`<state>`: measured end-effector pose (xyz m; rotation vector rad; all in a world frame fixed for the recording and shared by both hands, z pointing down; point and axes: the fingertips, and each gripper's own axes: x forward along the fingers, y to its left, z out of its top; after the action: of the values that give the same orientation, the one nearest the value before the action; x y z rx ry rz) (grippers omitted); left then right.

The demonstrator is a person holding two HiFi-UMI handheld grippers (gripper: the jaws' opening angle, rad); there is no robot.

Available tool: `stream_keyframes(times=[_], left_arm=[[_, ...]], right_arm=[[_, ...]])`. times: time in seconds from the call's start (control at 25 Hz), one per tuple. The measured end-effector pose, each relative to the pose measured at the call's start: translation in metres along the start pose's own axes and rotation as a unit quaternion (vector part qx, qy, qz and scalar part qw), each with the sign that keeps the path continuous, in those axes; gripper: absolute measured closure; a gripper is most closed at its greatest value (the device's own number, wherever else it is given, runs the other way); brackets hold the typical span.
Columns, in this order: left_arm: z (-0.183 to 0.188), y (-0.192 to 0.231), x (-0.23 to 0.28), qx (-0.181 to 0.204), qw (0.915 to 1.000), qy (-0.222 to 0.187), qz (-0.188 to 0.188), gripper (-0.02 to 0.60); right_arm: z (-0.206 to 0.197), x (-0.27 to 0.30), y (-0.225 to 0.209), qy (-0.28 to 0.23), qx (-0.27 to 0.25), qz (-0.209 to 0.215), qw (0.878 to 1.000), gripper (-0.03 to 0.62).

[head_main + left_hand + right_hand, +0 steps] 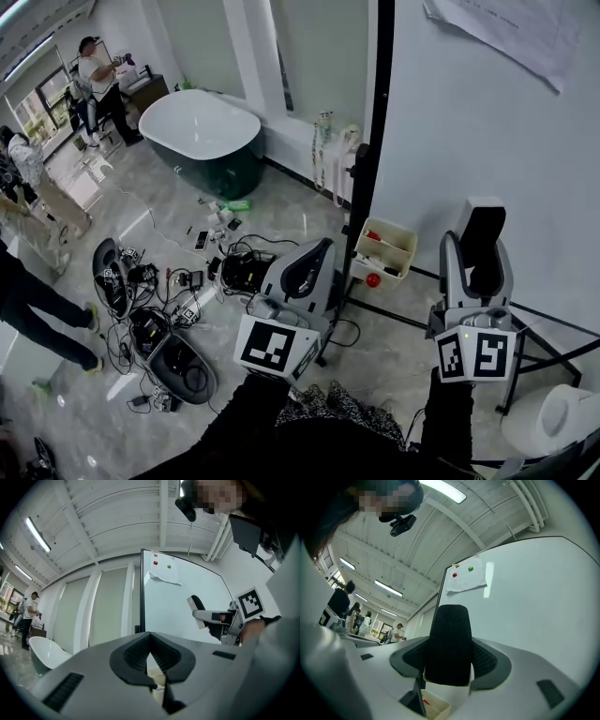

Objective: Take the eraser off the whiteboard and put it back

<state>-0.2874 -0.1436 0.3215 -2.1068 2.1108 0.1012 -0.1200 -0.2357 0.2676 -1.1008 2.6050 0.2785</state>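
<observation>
The eraser point(480, 240), a white block with a black felt face, stands upright between the jaws of my right gripper point(476, 261), which is shut on it just in front of the whiteboard point(469, 122). In the right gripper view the eraser point(450, 644) fills the gap between the pads, with the whiteboard point(534, 602) behind it; whether the felt touches the board I cannot tell. My left gripper point(314, 258) hangs lower left of the board's edge, jaws together and empty. The left gripper view shows its closed pads point(140, 653) and the right gripper with the eraser point(198, 604) at the right.
A paper sheet point(466, 578) hangs high on the board under red and green magnets. A beige tray point(386, 248) hangs on the board's black frame. Cables and gear point(159, 309) litter the floor; a bathtub point(202, 131) and people stand at the far left.
</observation>
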Motion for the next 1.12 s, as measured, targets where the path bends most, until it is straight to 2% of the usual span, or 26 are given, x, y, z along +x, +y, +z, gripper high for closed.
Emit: stream_keyframes(times=[0.48,0.64,0.92,1.12], left_arm=[[0.017,-0.022,0.004,-0.005,0.9998,-0.017,0.009,0.575],[0.009,-0.031,0.003,-0.001,0.9999,-0.011,0.011,0.575],[0.003,-0.025,0.018,-0.013,0.9998,-0.012,-0.007,0.575],[-0.002,-0.011,0.035,-0.021,0.9991,-0.005,-0.036,0.575]], right_arm=[[0.008,0.004,-0.002,0.0,-0.001,0.033,0.999,0.324],[0.004,0.003,-0.003,-0.006,0.006,0.043,0.999,0.324],[-0.009,0.011,0.0,-0.009,0.024,0.033,0.999,0.325],[-0.029,0.026,0.002,0.001,0.036,-0.004,0.999,0.326]])
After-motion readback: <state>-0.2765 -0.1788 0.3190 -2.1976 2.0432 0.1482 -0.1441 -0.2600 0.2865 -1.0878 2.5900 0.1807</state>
